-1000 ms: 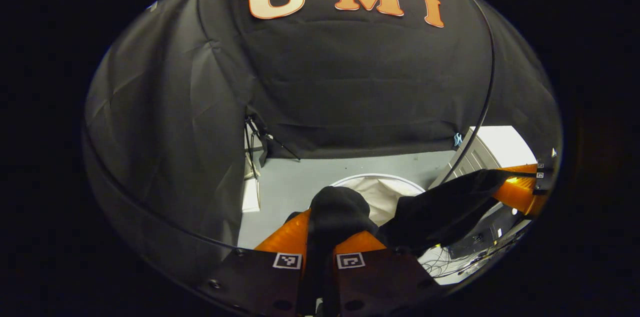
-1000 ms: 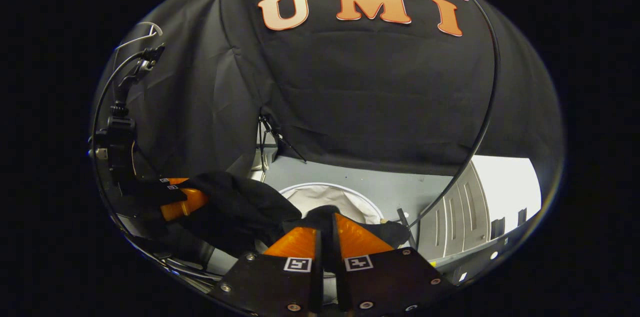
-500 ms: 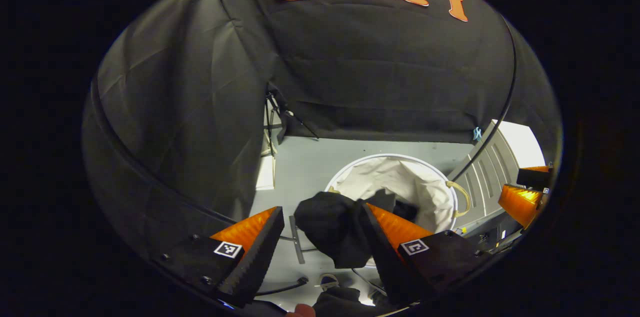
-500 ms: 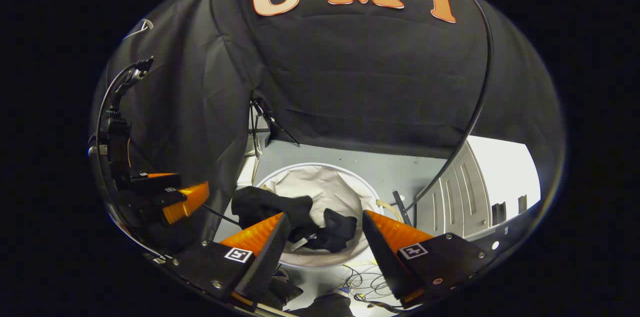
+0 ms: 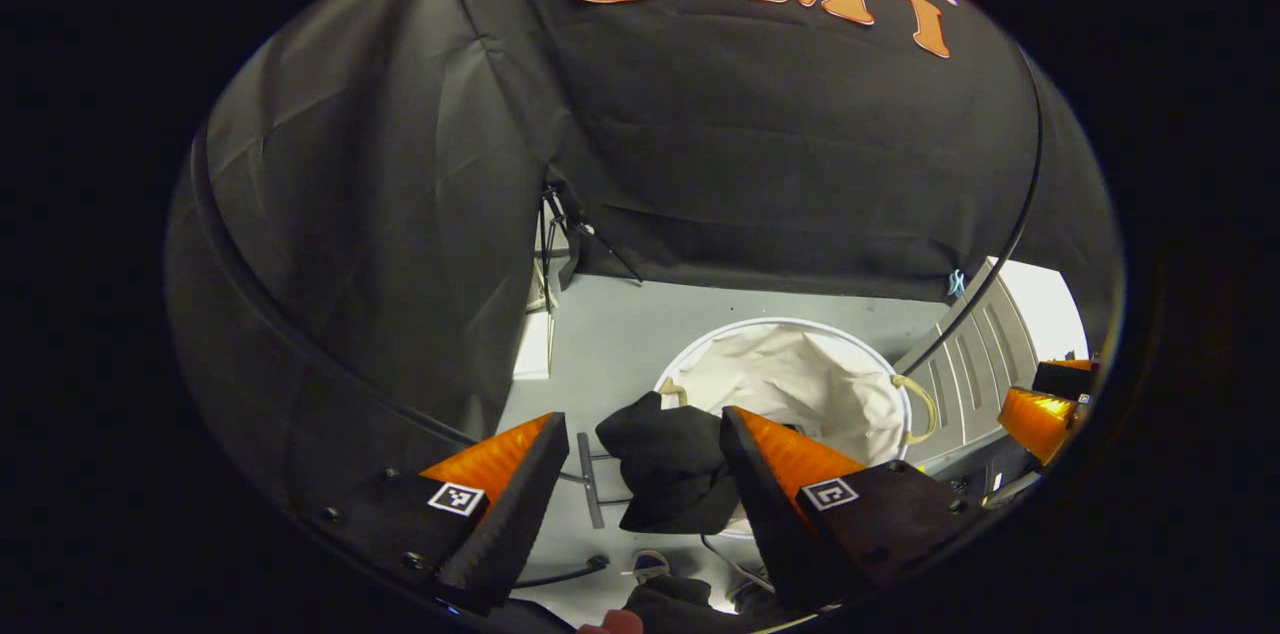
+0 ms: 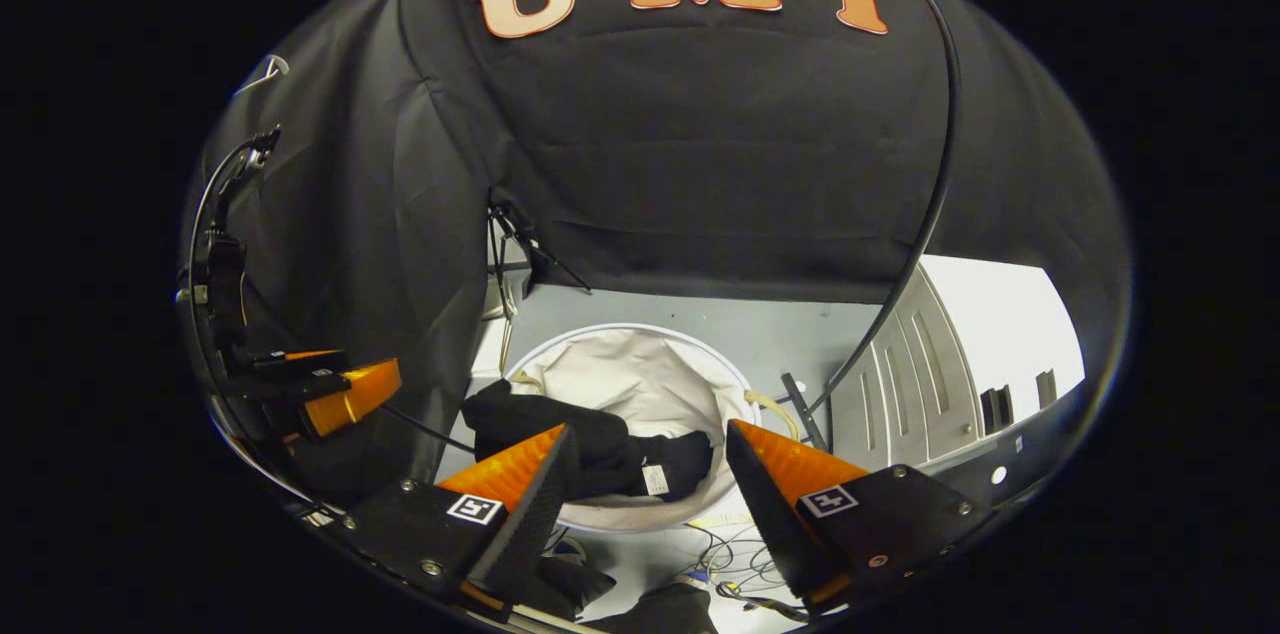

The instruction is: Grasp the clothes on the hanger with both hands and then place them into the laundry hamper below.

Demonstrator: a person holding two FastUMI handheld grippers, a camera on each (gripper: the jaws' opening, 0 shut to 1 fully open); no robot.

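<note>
Black cloth walls the booth across the upper part of both views, and a grey floor (image 5: 610, 344) runs along below it. In the left gripper view, going left to right, the left gripper (image 5: 640, 474) sits at the bottom centre with its 2 fingers spread wide and nothing between them touching either; the black garment (image 5: 665, 459) shows in that gap, draped over the near rim of the white laundry hamper (image 5: 800, 384), with part of it hanging outside. The right gripper (image 5: 1040, 404) sits at the right edge of that frame, apart from the cloth. In the right gripper view the left gripper (image 6: 340, 389) is at the left edge, the garment (image 6: 590, 449) lies across the lower left of the hamper (image 6: 640, 374) with a small white tag showing, and the right gripper (image 6: 650, 494) is at the bottom centre, jaws wide apart and holding nothing. The garment looks soft, light and limp, so it will likely sag and bunch wherever it is lifted. If the overhanging part needs tucking in, the bunched fold on the rim looks like the best place to pinch, catching several layers at once.
</note>
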